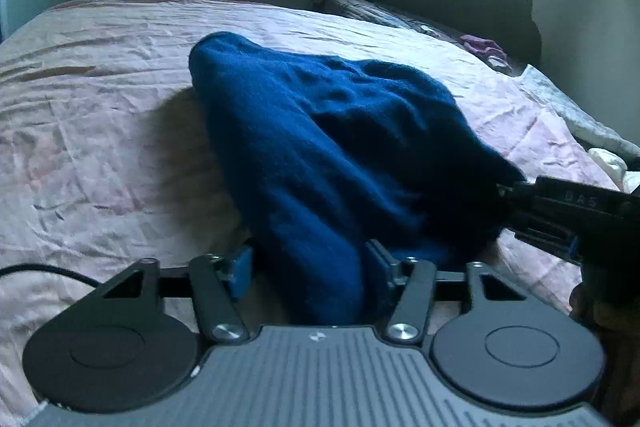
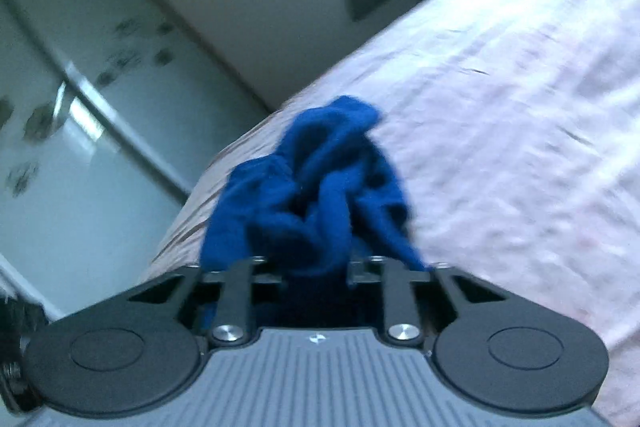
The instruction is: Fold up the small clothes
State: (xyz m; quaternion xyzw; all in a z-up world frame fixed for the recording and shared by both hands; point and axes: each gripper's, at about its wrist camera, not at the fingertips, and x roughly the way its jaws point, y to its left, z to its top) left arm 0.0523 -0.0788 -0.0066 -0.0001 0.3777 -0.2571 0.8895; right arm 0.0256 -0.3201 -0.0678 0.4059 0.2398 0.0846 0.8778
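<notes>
While right gripper (image 2: pixel 316 267) is clamped on blue cloth (image 1: pixel 320 147), left gripper (image 1: pixel 308 267) straddles its near edge w/ jaws apart, not pinching yet imo.

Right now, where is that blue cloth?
The blue cloth hangs over the pink bedsheet, pinched by the right claw, its near edge between the left claw fingers.

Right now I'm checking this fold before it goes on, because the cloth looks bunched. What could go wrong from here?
1. The right gripper pinches only one bunched corner of the dark blue fleece garment; it may slip out.
2. The left gripper straddles a thick fold with its pads apart, so closing could catch several layers and give a lumpy fold.
3. The wrinkled pink bedsheet lies close beneath and might get pinched too.
</notes>
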